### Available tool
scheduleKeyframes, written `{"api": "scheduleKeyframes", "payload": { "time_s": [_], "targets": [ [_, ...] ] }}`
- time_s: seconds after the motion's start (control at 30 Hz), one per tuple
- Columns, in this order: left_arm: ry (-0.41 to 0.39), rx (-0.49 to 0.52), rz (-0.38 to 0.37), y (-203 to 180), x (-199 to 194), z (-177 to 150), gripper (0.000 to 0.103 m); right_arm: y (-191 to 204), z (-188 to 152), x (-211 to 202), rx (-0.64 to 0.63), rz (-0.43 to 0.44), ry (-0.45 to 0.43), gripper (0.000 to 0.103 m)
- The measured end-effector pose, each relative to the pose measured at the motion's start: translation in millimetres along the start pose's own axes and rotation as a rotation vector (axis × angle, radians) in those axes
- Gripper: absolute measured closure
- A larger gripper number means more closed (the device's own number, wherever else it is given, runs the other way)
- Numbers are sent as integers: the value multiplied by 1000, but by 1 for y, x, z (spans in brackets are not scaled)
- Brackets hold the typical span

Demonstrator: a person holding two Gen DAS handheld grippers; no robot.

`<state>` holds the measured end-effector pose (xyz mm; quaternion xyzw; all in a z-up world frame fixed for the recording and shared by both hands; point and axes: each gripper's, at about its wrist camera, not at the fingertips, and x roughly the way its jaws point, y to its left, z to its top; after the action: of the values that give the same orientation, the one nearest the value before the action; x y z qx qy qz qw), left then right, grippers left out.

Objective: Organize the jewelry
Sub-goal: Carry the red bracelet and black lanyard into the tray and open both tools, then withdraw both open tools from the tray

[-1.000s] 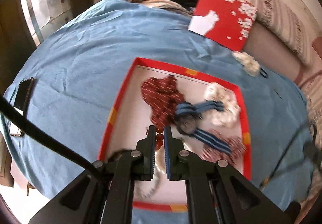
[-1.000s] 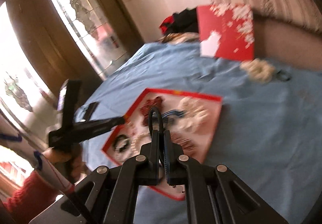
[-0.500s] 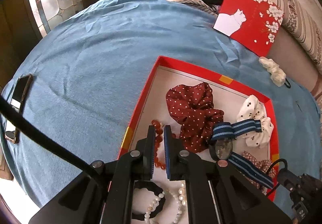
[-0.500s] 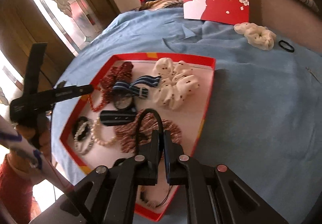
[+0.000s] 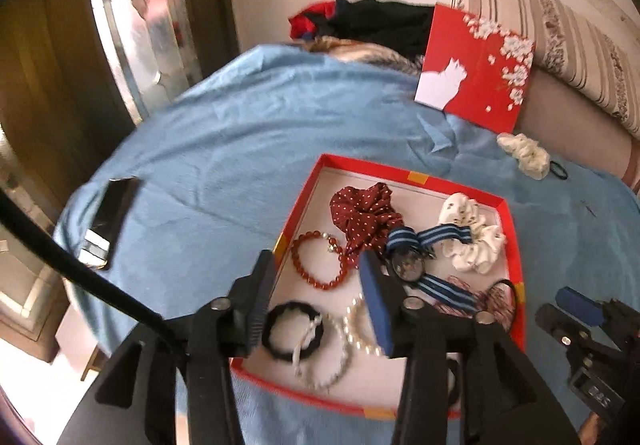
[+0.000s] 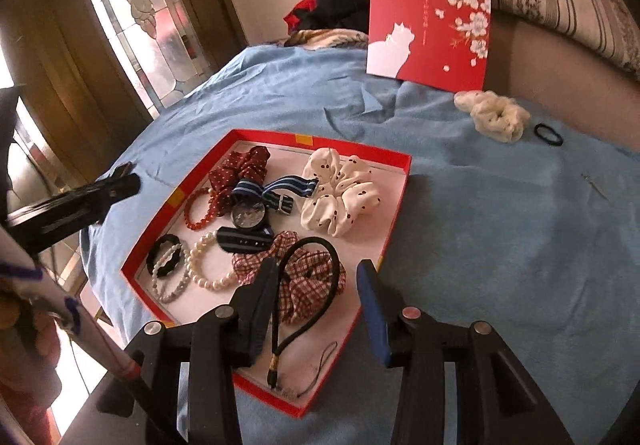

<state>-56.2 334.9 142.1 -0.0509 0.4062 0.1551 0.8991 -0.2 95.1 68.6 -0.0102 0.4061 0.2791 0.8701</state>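
Blue bedspread (image 6: 460,205) carries the red tray (image 6: 402,181) of jewelry; left gripper (image 5: 316,293) and right gripper (image 6: 316,297) both gape wide, empty, above it. Lid (image 6: 430,29) at twelve o'clock, lettering unreadable.

daylight from stained-glass window (image 6: 132,29) | overexposed glare lower left | fisheye-bent edges | slight blur

I'm counting four scrunchies (image 6: 340,201), three inside one red tray (image 6: 400,201) and one cream scrunchie (image 6: 494,115) outside, four bead bracelets (image 6: 210,265), one striped-strap watch (image 6: 249,214), two black hair ties (image 6: 549,134), one red card (image 6: 430,29), one phone (image 5: 110,217).
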Motion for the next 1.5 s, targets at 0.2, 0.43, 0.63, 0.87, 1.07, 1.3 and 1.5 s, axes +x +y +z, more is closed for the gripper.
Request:
{"api": "scheduleKeyframes", "payload": {
  "time_s": [0.2,0.43,0.63,0.87,1.07,1.3,1.5],
  "targets": [
    [-74,-1,27,-7,-55,-18,49,6,-13,-25,-31,-18,-27,56],
    [-75,-18,1,-15,-75,-35,46,8,-26,-49,-48,-36,-52,54],
    [-66,-9,4,-22,-81,-46,46,2,-33,-67,-35,-48,-71,54],
    [-79,10,9,-29,-90,-53,46,-3,-41,-75,-26,-62,-72,53],
    [-87,18,15,-33,-94,-56,45,-3,-48,-75,-38,-74,-64,53],
    [-90,15,11,-36,-97,-59,43,-5,-54,-72,-45,-86,-47,50],
    [-72,23,4,-40,-90,-59,41,-11,-63,-67,-41,-104,-25,50]
  ]
}}
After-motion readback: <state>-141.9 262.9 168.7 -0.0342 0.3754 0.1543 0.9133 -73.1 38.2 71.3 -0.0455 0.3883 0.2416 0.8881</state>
